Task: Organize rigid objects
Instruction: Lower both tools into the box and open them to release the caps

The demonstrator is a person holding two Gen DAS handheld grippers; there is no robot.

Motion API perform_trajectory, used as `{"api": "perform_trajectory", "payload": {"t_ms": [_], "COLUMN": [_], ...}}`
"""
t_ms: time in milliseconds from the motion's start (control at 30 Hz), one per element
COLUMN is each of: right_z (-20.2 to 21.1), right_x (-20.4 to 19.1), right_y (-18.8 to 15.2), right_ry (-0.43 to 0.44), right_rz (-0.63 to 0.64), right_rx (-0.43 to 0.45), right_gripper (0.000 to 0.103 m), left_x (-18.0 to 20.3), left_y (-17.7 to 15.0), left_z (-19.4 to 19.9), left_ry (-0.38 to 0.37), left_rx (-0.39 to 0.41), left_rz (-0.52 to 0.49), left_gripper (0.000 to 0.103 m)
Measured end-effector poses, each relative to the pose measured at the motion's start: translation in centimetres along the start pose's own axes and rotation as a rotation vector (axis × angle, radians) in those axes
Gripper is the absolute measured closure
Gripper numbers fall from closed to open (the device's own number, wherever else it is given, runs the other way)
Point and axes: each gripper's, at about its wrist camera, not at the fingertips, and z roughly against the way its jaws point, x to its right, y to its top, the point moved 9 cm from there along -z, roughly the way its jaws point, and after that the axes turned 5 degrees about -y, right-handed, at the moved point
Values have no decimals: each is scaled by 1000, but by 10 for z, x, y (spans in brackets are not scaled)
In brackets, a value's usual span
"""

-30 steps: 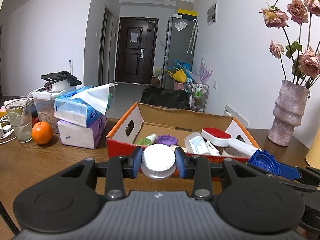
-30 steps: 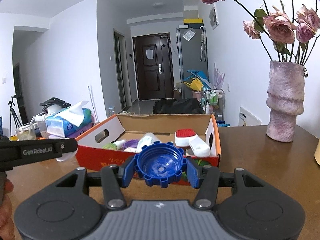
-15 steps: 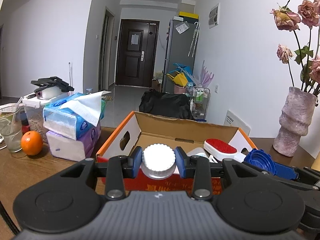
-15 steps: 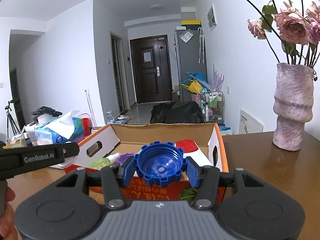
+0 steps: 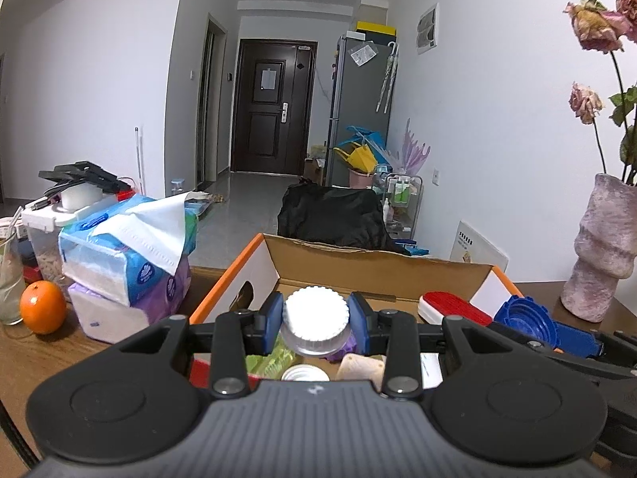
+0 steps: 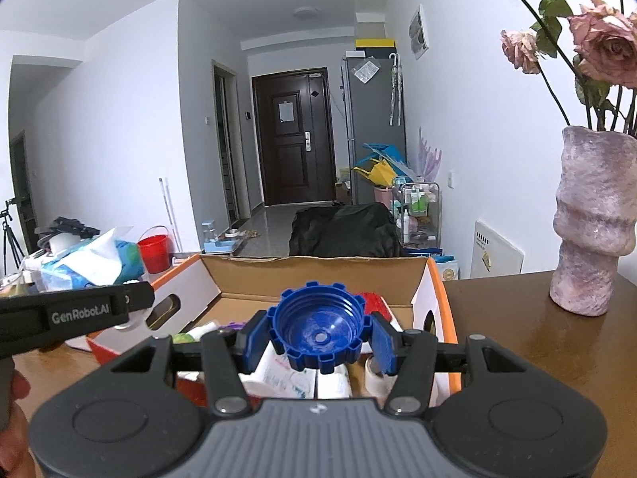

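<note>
A: As the left wrist camera looks along its fingers, what is the left claw (image 5: 316,316) doing?

B: It is clamped on a white ribbed cap (image 5: 316,314), one blue pad on each side. The cap hangs over the open cardboard box (image 5: 378,269), inside its near wall. Below it in the box lie a greenish bottle (image 5: 272,360), a purple lid (image 5: 344,348) and a small white jar mouth (image 5: 304,374).

A: And around the box?

B: A red-and-white brush (image 5: 454,306) lies in its right part. Left of the box on the worktop (image 5: 47,354) is a stack of tissue packs (image 5: 127,255), and further left an orange (image 5: 42,307) beside a glass (image 5: 8,279). Right of the box stands a pink vase (image 5: 603,251).

A: Now the right wrist view?

B: The right claw (image 6: 316,336) is closed on a blue notched cap (image 6: 316,328), hollow side facing the camera, and the pads press on its rim. It sits above the near right part of the box (image 6: 318,275), over white bottles (image 6: 302,378).

A: Anything else there?

B: The left claw's black body comes in from the left of the box, and part of a hand (image 6: 14,430) shows at the bottom edge. The vase (image 6: 593,223) stands on the worktop (image 6: 517,318) right of the box, apart from it.
</note>
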Motion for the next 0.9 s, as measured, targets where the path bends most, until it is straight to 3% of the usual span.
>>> {"api": "perform_trajectory", "payload": {"t_ms": [267, 900], "right_z": [-30, -79], "right_x": [3, 3], "right_y": [6, 8], "right_ry": [-15, -53], "right_rz": [-7, -32], "right_rx": [-21, -60], "right_gripper": [50, 50], "left_x": [-2, -7], "left_y": [5, 2], "left_z": [-27, -79], "left_ry": [-22, 21], "left_rx": [-23, -50], "left_rz": [22, 26], "left_gripper": [66, 66]}}
